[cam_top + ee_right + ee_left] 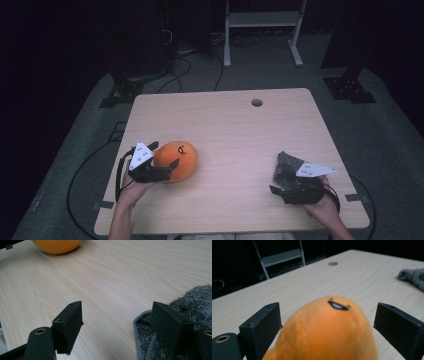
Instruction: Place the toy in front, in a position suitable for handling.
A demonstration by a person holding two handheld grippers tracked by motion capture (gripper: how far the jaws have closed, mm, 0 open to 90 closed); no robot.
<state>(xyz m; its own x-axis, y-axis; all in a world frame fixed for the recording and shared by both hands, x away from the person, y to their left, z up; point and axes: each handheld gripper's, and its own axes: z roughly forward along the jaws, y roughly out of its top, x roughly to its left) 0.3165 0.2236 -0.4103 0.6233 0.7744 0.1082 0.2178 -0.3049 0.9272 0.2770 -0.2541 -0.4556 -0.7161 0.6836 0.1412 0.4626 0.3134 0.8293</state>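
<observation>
The table (235, 145) is being seen whole in the high view: a pale wood top with a round hole (257, 102) near its far edge, right of centre. Most of its middle and far half is lying bare, so open room is being left between the two grippers and toward the far edge.

The plush (176, 154), an orange rounded toy, is lying near the left edge, toward the near left corner. In the high view its long axis is running roughly left to right, with the small dark face mark turned up and toward the far edge. In the left gripper view the mark (338, 305) is being shown more closely as a small dark mouth with a white inside.

The cloth (287, 166), a grey fuzzy piece, is lying near the right edge, toward the near right corner. Its pile is being shown plainly in the right gripper view (190, 307), where one jaw is resting against its fold.

The left gripper (159, 160) is being held open, its jaws standing either side of the plush; whether they are touching it cannot be told. The right gripper (285, 177) is also being held open, one jaw over bare wood, the other at the cloth. Both are being kept close to the near edge.
</observation>
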